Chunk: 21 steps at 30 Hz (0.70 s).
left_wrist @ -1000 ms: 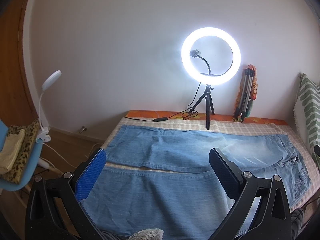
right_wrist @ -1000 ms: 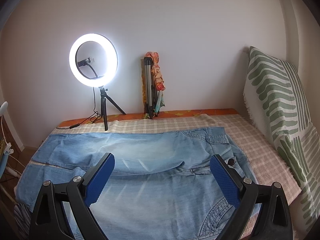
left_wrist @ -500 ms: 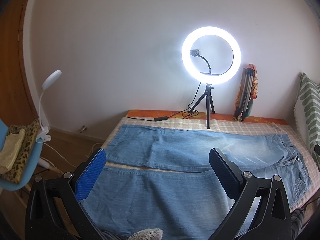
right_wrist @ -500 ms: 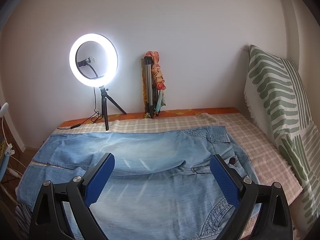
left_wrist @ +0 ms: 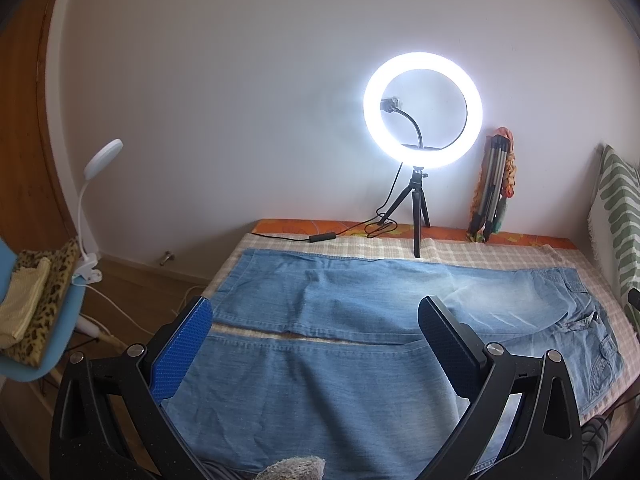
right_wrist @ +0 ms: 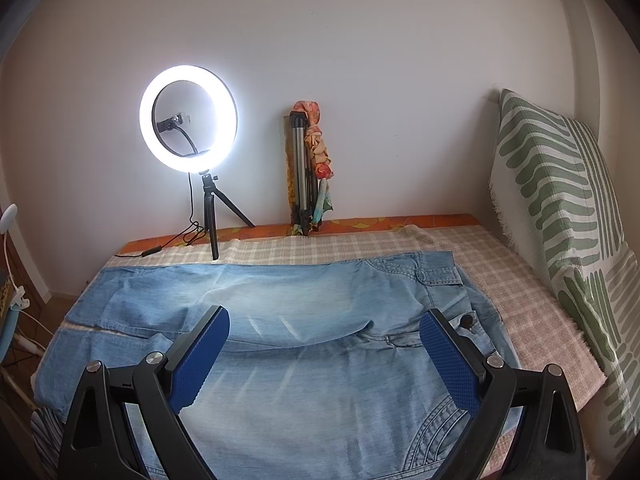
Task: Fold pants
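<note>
Light blue denim pants (left_wrist: 340, 360) lie spread flat on the bed, legs side by side toward the left, waist to the right. In the right wrist view the pants (right_wrist: 304, 344) show the waistband, button and pockets at right. My left gripper (left_wrist: 316, 324) is open and empty, held above the near leg. My right gripper (right_wrist: 324, 334) is open and empty, held above the seat and waist area. Neither touches the cloth.
A lit ring light on a small tripod (left_wrist: 422, 120) stands at the back of the bed, its cable trailing left. A folded tripod with a scarf (right_wrist: 306, 168) leans on the wall. A green striped pillow (right_wrist: 560, 208) stands at right. A blue chair (left_wrist: 36, 312) with a clip lamp is at left.
Both grippers have risen or tilted slightly; the view shifts a little. The pants have not moved and both grippers stay open.
</note>
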### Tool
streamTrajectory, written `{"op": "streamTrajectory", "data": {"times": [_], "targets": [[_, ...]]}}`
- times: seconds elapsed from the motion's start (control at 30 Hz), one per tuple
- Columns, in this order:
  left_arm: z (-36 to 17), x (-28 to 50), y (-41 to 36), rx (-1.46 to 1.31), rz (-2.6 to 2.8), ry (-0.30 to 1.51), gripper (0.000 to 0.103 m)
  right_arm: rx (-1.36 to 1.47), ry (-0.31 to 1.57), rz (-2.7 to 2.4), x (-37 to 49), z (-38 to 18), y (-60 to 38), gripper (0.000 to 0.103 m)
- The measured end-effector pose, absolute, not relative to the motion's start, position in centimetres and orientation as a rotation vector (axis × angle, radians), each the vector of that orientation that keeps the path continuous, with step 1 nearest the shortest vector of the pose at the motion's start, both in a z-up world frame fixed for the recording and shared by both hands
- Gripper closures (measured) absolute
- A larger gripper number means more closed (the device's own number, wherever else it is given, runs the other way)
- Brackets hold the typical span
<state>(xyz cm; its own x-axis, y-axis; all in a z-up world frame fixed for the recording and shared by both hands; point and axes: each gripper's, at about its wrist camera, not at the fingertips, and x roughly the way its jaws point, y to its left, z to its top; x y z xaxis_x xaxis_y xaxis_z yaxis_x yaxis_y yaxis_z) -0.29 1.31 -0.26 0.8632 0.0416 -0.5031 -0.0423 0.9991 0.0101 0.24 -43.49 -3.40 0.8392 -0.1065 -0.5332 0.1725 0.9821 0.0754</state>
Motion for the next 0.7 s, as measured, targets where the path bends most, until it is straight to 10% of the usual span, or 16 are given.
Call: {"op": "streamTrajectory", "data": {"times": [0.7], "targets": [[-0.32,-0.25,1.13,0.001,0.042,0.529,0.001,0.124,0.563,-0.144,0.61,-3.44,-43.28,0.005]]}}
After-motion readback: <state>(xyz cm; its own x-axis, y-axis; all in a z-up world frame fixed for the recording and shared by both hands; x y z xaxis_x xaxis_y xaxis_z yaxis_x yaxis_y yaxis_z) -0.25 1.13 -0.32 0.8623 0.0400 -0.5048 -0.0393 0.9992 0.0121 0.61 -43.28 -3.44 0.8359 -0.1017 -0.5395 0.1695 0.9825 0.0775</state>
